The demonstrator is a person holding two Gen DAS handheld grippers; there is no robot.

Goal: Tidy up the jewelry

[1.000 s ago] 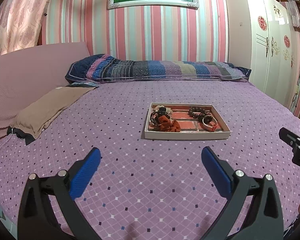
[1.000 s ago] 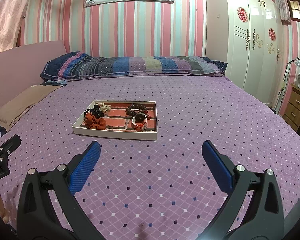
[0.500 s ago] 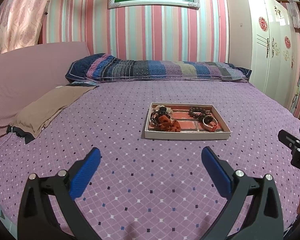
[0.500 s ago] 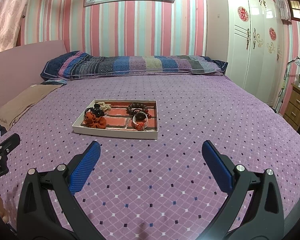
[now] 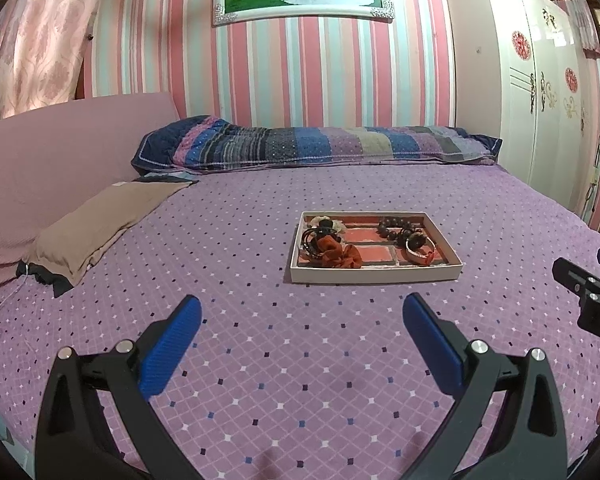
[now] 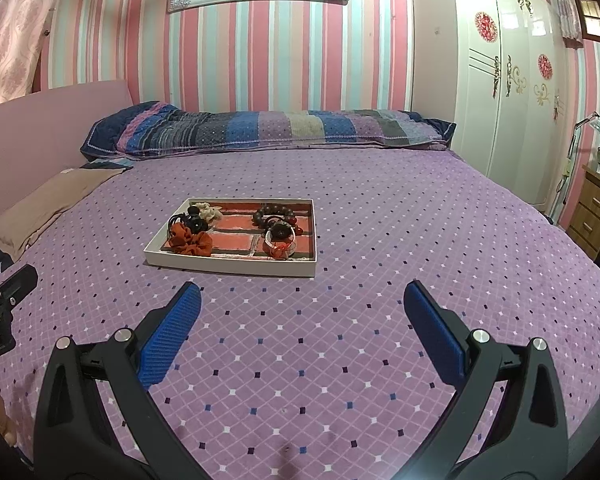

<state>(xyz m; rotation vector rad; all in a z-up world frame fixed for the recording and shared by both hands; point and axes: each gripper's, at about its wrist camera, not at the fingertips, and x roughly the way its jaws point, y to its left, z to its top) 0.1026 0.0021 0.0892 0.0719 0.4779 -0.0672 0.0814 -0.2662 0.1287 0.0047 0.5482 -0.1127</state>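
- The jewelry sits in a shallow white tray (image 5: 374, 274) in the middle of the purple bedspread (image 5: 300, 360); I use the tray as my landmark.
- At the tray's left end lies an orange scrunchie (image 5: 338, 254), touching some black hair ties (image 5: 314, 238) just behind it. I judge both soft and light, easy to pinch anywhere, though they may drag each other along.
- At the tray's far right lies a dark beaded bracelet (image 5: 394, 230). I expect its round, hard beads to be slippery; I would close across the strand, not on a single bead.
- At the tray's near right is a pinkish bangle or watch (image 5: 420, 250); I cannot tell which. It looks stiff, so I would take it across the band's edge.
- A pale cloth piece (image 5: 334, 224) rests in the tray's far left corner, likely soft.
- The tray itself looks like light card and may slide on the fabric if I nudge it.
- My left gripper (image 5: 300, 316) hovers in front of the tray's near edge, jaws wide apart, holding nothing.
- My right gripper (image 6: 302, 304) also hangs short of the tray, jaws spread and empty.
- A striped pillow (image 5: 320, 144) lies well behind the tray.
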